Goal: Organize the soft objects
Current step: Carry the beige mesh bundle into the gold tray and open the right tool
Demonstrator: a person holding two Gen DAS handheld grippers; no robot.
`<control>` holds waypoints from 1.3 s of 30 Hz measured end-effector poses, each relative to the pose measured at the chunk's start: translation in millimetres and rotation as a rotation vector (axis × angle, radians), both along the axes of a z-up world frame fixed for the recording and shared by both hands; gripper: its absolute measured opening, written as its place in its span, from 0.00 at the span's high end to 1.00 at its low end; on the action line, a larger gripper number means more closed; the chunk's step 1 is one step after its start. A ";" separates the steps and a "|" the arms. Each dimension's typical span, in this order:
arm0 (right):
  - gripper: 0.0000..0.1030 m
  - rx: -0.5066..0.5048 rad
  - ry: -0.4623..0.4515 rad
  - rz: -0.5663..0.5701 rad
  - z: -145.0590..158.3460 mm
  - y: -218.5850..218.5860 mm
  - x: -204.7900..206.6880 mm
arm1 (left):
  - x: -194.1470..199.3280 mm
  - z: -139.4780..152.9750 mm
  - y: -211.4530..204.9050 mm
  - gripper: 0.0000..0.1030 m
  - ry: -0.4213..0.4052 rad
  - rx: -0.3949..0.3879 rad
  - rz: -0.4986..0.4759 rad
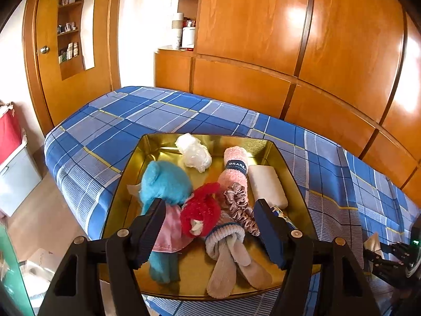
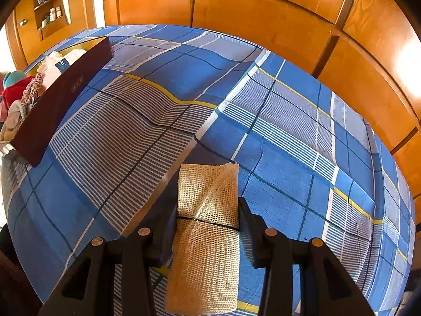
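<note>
Between right hand-held gripper pads: mesh roll, clamped.

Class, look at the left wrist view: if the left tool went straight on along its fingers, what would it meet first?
Probably the red plush toy in the gold tin, lying between the open left tool's fingers; depth is hard to judge.
</note>
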State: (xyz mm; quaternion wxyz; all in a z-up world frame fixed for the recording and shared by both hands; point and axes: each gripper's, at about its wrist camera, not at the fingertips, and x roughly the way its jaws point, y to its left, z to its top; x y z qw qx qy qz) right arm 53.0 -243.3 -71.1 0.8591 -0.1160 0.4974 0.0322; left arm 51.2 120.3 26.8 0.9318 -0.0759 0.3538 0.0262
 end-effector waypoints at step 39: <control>0.59 0.341 -0.015 0.337 87.6 223.6 70.0 | -22.4 -1.1 78.4 0.30 -0.010 -0.068 0.176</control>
